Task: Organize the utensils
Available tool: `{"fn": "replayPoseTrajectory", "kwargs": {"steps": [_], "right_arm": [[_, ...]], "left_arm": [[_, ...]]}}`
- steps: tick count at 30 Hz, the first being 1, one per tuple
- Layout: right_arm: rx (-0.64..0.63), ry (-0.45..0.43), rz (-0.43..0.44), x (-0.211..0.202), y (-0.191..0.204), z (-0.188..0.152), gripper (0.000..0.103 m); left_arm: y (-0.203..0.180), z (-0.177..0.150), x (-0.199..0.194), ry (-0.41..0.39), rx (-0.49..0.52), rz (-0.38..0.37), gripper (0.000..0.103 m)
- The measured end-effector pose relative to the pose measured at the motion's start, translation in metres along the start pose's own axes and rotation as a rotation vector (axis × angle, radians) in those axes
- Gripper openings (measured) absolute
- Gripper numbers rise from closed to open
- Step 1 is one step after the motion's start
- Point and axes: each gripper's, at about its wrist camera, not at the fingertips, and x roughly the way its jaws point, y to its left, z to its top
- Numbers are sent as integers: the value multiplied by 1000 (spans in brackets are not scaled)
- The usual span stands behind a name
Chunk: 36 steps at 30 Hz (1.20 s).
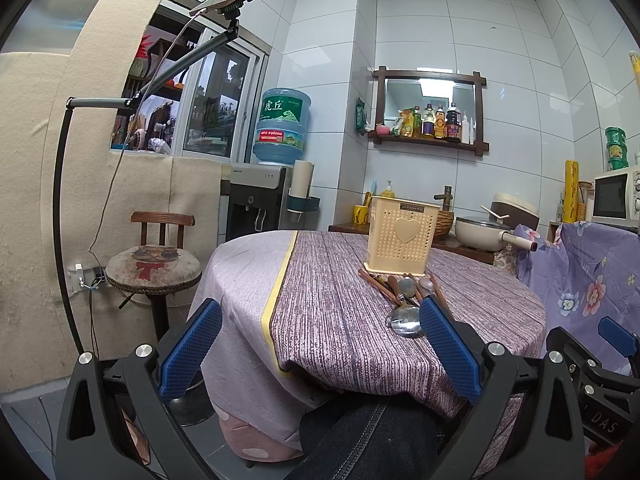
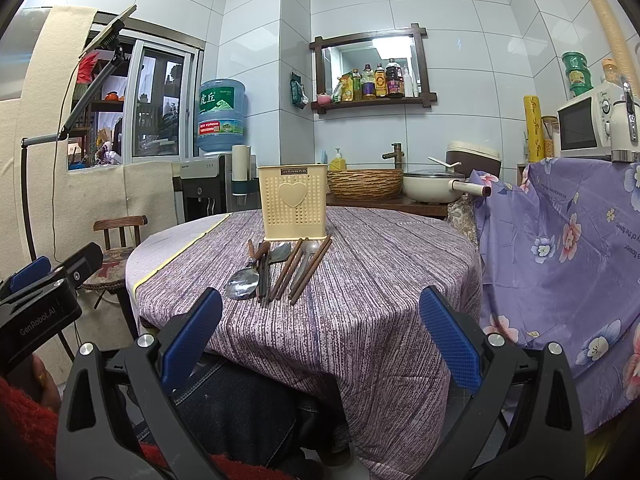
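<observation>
Left wrist view
- Left tongs (image 1: 320,344): spread wide, blue pads apart, nothing between them; held off the near edge of the counter (image 1: 340,312).
- Counter: round, under a purple striped cloth with a pale strip on its left side.
- Utensil holder (image 1: 403,234): cream, perforated, heart on its front; upright on the far part of the counter.
- Utensils: lying loose in a cluster just in front of the holder. Large metal spoon (image 1: 405,320) nearest the camera, bowl toward the camera; brown chopsticks (image 1: 378,284) and smaller spoons behind it. The right pad hides part of the cluster.
- Right tongs (image 1: 618,338): partly seen at the right edge; jaw state cannot be told here.
- Surroundings: water dispenser (image 1: 256,204) and wooden chair (image 1: 154,268) to the left of the counter.

Right wrist view
- Right tongs (image 2: 320,336): wide apart, empty; short of the counter's near edge.
- Utensil holder (image 2: 294,203): upright near the counter's centre, toward the far side.
- Utensils: laid side by side, starting just before the holder's base and running toward the camera. Large spoon (image 2: 242,284) at left, chopsticks (image 2: 310,272) at right, a smaller spoon (image 2: 280,254) between.
- Left tongs (image 2: 44,276): visible at the left edge, off the counter.
- Surroundings: microwave (image 2: 586,126) at right; a cream pot (image 2: 434,190) behind the counter.
</observation>
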Motion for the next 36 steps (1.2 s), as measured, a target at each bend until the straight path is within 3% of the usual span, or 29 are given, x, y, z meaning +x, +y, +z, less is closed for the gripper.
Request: {"fn": "replayPoseTrajectory", "kwargs": {"steps": [36], "right_arm": [[0,5,1,0,1,-3,97]], "left_arm": [[-4,-8,0,2,2,-5,98]]}}
